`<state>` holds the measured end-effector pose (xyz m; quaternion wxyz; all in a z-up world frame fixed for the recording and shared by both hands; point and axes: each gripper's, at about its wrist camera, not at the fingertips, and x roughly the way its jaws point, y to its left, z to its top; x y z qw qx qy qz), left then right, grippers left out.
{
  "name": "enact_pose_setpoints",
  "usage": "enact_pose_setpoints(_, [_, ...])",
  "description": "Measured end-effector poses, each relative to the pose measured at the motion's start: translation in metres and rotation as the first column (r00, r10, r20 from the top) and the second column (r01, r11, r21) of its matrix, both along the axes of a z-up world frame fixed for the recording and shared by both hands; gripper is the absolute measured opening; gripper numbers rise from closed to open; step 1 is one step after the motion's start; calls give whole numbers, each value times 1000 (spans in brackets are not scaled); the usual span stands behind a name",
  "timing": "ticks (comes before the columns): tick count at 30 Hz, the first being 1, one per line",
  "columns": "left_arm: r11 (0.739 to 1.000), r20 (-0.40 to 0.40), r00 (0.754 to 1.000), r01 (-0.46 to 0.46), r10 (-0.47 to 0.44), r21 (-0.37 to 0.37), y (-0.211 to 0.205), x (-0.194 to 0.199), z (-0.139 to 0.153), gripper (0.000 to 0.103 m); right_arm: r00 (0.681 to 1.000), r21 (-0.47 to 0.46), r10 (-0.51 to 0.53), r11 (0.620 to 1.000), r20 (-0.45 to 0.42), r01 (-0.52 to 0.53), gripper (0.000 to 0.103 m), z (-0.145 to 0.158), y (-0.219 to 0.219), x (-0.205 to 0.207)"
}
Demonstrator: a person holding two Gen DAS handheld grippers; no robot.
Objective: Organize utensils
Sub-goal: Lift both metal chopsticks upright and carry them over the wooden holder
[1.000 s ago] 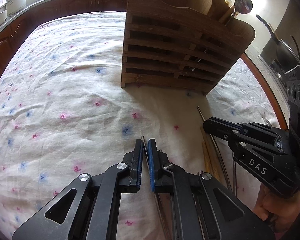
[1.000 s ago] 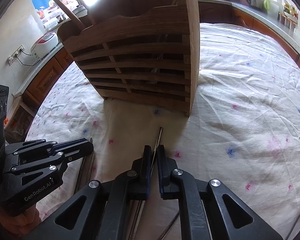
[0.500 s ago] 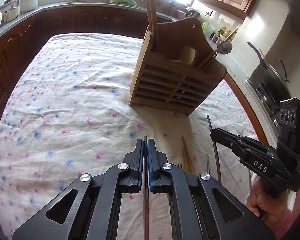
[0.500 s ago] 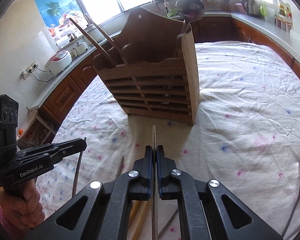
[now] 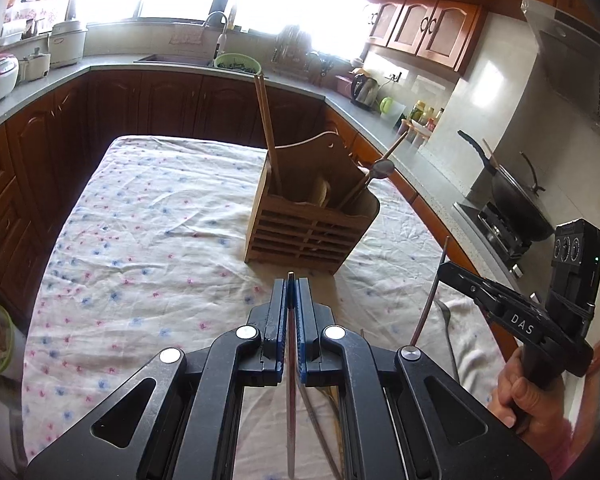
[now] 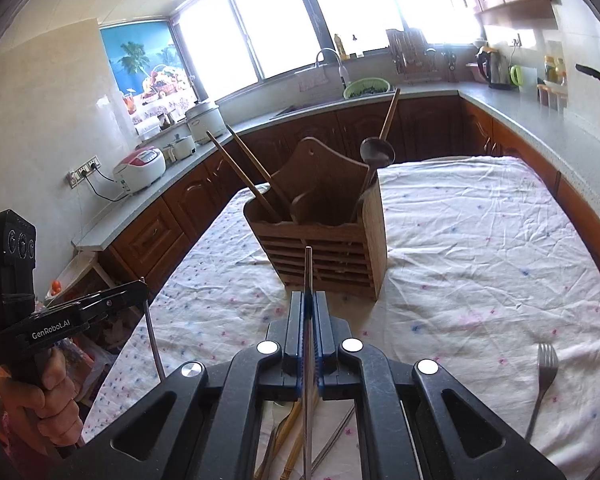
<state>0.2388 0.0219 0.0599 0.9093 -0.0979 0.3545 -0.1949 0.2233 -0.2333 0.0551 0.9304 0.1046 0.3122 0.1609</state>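
Kitchen scene, two wrist views. Left gripper: blue-padded jaws clamped on a thin metal chopstick, tip just clear of the pads, shaft running back under the gripper body. Right gripper: jaws likewise closed on a second thin metal chopstick, tip projecting well past the pads and overlapping, in that view, the slatted front of the holder. Each gripper also seen from the other's camera, chopstick hanging down from the closed jaws, both raised above the worktop. Slatted wooden utensil holder upright on the worktop, on a white cloth with small pink and blue flowers, ahead of both grippers and apart from them; inside it, long wooden chopsticks and a dark ladle. Silver metal fork flat on the cloth, right of the right gripper. More wooden and metal utensils lying on the cloth beneath the right gripper, partly hidden.
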Motion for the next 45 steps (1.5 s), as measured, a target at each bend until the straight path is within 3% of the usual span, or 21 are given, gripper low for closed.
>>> enact_pose_setpoints(23, [996, 134, 988, -66, 73, -58, 21, -35, 42, 3, 991, 12, -37, 999, 130, 36, 3, 34, -11, -34])
enact_pose_setpoints(36, [990, 187, 977, -80, 100, -114, 22, -16, 67, 3, 984, 19, -44, 999, 172, 41, 3, 49, -14, -26])
enact_pose_setpoints(45, [986, 268, 954, -104, 136, -130, 18, 16, 101, 3, 969, 24, -70, 998, 235, 66, 3, 76, -20, -2])
